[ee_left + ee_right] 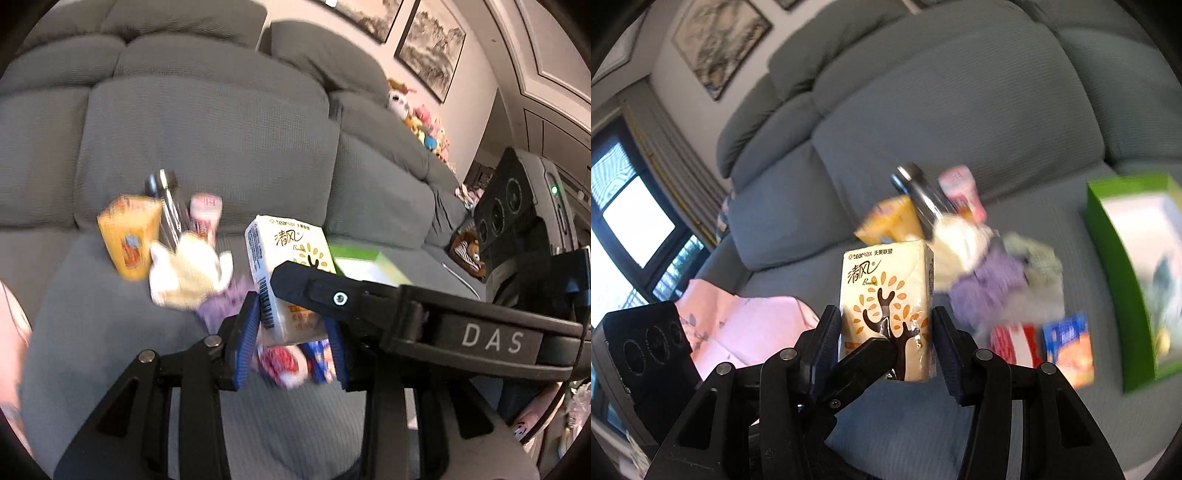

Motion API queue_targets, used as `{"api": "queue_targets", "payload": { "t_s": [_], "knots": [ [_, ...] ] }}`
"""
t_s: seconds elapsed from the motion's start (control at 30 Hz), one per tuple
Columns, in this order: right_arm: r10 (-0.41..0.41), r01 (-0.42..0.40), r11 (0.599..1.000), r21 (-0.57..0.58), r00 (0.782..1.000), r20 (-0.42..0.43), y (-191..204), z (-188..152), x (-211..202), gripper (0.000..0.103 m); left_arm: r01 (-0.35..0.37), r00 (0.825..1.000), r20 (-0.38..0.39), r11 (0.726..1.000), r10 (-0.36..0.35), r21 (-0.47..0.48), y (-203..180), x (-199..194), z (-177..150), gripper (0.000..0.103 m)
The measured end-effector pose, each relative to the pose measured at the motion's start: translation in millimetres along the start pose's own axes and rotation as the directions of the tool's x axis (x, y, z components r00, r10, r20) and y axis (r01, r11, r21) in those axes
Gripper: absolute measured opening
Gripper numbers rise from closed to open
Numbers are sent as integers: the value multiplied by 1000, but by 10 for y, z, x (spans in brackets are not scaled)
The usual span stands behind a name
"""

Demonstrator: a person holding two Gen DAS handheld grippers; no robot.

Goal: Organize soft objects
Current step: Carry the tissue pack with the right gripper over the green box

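A cream tissue pack (pixel 284 273) printed with a brown tree is held above the grey sofa seat. My left gripper (pixel 291 332) has its blue pads on the pack's two sides. My right gripper (pixel 886 332) also has the pack (pixel 886 306) between its fingers, which stand at its sides. In the left wrist view the right gripper's finger (pixel 332 291) crosses over the pack. In the right wrist view a left finger (pixel 864 362) lies across the pack's front. A cream cloth (pixel 188 273), a purple cloth (pixel 990 288) and a pale green cloth (pixel 1038 258) lie behind.
An orange carton (pixel 129 240), a metal bottle (pixel 170 206) and a pink cup (pixel 207 214) stand on the seat. A green box (pixel 1126 277) lies open at right. Red (pixel 1015 343) and blue (pixel 1067 347) snack packets lie near. A pink cloth (pixel 738 325) lies at left. Plush toys (pixel 424 122) sit far off.
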State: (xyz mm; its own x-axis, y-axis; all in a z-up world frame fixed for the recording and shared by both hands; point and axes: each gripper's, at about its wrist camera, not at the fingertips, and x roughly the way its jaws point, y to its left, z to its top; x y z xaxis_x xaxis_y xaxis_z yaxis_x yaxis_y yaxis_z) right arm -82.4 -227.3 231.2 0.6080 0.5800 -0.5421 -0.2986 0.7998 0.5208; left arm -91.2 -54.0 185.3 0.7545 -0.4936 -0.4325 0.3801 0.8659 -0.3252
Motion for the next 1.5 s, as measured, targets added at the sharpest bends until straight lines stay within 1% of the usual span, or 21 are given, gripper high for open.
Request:
{"api": "queue_targets", "payload": {
  "t_s": [0.17,0.27,0.37,0.47,0.63,0.77,0.87,1.0,1.1,1.3,1.43,1.5],
  "knots": [
    [26,-23,998,-58,998,52,133,259,-90,53,-19,997,78,1000,17,20,-38,-41,247,33],
    [20,-14,997,-81,998,65,104,317,-125,53,-20,996,87,999,17,32,-81,31,301,33],
    [-2,8,997,-79,997,81,-20,320,-168,53,7,997,80,999,-10,41,-151,140,290,33],
    [-26,33,998,-62,994,107,-188,287,-214,53,34,998,56,998,-37,50,-251,290,255,33],
    [-65,69,997,-24,991,116,-470,302,-255,53,73,997,11,995,-74,67,-391,552,242,33],
    [-104,100,994,43,987,124,-745,300,-310,53,119,992,-47,991,-116,60,-501,789,250,33],
    [-118,109,991,80,985,123,-926,286,-337,53,135,988,-85,989,-129,68,-616,943,236,33],
    [-121,103,983,149,986,117,-1180,255,-352,53,140,985,-114,987,-130,79,-724,1096,191,33],
    [-147,127,976,175,983,109,-1313,245,-358,53,159,979,-145,984,-146,78,-781,1223,166,33],
    [-188,155,960,232,974,126,-1562,210,-442,53,203,966,-181,975,-185,86,-928,1427,132,33],
    [-223,183,945,270,967,123,-1696,204,-443,53,234,952,-219,970,-216,60,-966,1599,102,33],
    [-230,188,937,294,967,114,-1774,195,-437,53,239,947,-236,970,-220,55,-988,1670,85,34]
  ]
}}
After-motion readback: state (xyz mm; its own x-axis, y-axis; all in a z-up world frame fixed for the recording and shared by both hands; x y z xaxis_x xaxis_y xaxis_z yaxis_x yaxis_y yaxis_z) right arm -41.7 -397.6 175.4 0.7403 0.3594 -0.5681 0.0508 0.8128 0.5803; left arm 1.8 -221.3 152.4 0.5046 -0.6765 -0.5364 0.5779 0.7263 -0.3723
